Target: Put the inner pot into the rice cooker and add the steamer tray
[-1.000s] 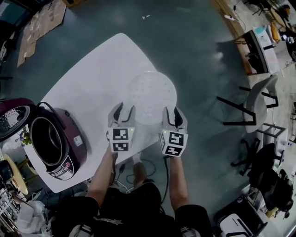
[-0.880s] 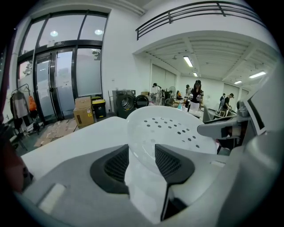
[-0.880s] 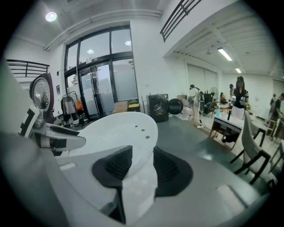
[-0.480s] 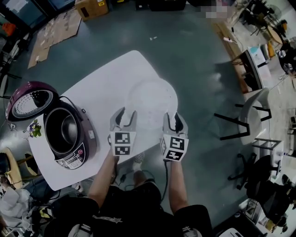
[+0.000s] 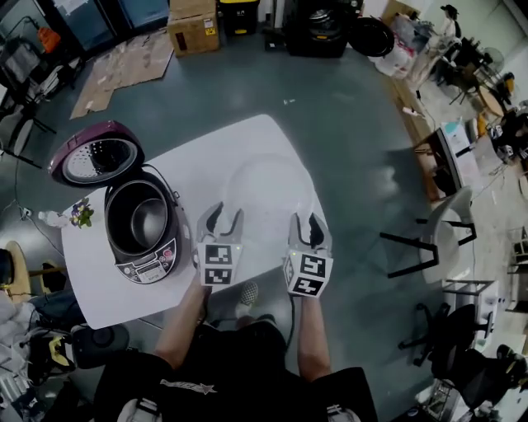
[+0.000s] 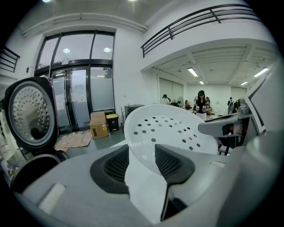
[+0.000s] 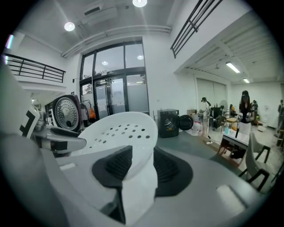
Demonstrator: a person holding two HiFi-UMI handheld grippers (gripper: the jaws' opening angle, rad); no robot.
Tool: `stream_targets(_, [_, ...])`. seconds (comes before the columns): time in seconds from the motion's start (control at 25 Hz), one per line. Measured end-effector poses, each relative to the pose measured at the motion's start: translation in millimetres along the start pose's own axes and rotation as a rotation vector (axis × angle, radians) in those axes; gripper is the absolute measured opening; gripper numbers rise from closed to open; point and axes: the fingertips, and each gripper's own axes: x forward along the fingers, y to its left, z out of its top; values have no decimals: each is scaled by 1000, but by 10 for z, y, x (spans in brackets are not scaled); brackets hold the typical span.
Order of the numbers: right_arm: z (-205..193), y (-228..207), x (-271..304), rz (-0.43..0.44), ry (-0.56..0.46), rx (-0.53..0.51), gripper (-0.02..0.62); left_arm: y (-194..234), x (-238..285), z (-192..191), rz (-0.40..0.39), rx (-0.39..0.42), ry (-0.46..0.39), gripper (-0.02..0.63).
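The white perforated steamer tray (image 5: pixel 269 191) hangs above the white table (image 5: pixel 198 165), held by its near rim on both sides. My left gripper (image 5: pixel 221 219) is shut on the tray's left rim (image 6: pixel 142 146) and my right gripper (image 5: pixel 310 224) on its right rim (image 7: pixel 135 150). The purple rice cooker (image 5: pixel 142 235) stands left of the tray on the table, with its lid (image 5: pixel 95 155) swung open. The metal inner pot (image 5: pixel 139 221) sits inside it. In the left gripper view the lid (image 6: pixel 29 116) is at the left.
Grey chairs (image 5: pixel 445 235) stand on the floor to the right of the table. Cardboard boxes (image 5: pixel 195 31) and a black machine (image 5: pixel 318 25) are beyond the table. A small flower vase (image 5: pixel 76 216) sits by the cooker. Clutter lies at the lower left (image 5: pixel 33 346).
Both grippers have risen with the steamer tray, lifting it off the table. The head view has shifted, so the rice cooker and its open lid now show fully.
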Motion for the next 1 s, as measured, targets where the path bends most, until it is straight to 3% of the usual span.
stream_targets(0.48, [412,1002,-44,172,-57,-88,144,795,-817,44,182,-61,-42,193])
stream_targets(1.0, [636,2604,90,385,-58,-169,144,2056,-1739,-242,390,-150,-29,194])
